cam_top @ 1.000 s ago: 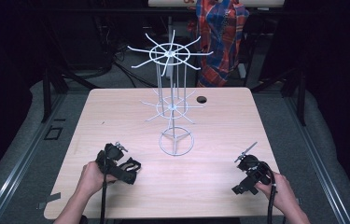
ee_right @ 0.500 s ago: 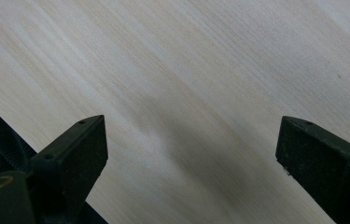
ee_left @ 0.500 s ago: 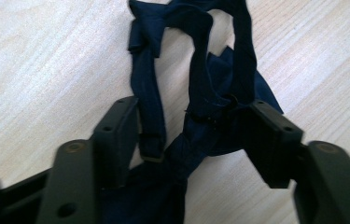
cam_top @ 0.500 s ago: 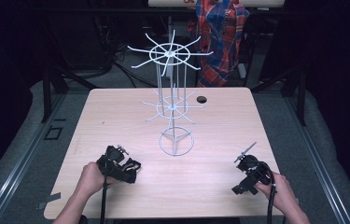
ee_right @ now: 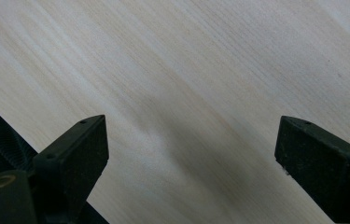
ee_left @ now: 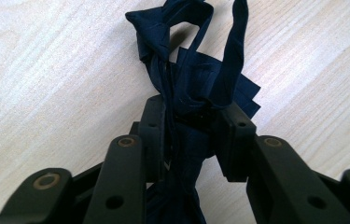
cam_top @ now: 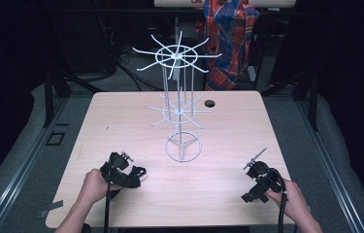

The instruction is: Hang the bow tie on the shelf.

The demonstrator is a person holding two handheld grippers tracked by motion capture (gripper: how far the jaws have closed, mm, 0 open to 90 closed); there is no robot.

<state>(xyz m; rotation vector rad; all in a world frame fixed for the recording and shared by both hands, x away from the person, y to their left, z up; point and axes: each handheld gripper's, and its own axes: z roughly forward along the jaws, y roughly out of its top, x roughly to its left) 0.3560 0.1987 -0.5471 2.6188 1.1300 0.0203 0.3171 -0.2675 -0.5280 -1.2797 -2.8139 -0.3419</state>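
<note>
A dark blue strip of cloth [ee_left: 196, 70] lies bunched on the light wooden table [cam_top: 121, 121] at the front left. My left gripper [ee_left: 193, 116] is shut on it: its jaws have just been closing and now pinch the gathered cloth, whose loops and ends stick out beyond the tips. In the high view the left gripper [cam_top: 121, 170] sits low over the cloth [cam_top: 138, 174]. My right gripper [ee_right: 189, 140] stands open over bare wood with nothing between its jaws, at the front right [cam_top: 257, 182] in the high view.
A white wire rack [cam_top: 179, 111] with two tiers of spokes rises from a ring base [cam_top: 183, 147] at the table's middle. A round dark hole [cam_top: 209, 103] lies behind it. A person in a plaid shirt [cam_top: 230, 34] stands beyond the far edge.
The left gripper's jaws have drawn together onto the dark cloth. Both hands have kept their places.
</note>
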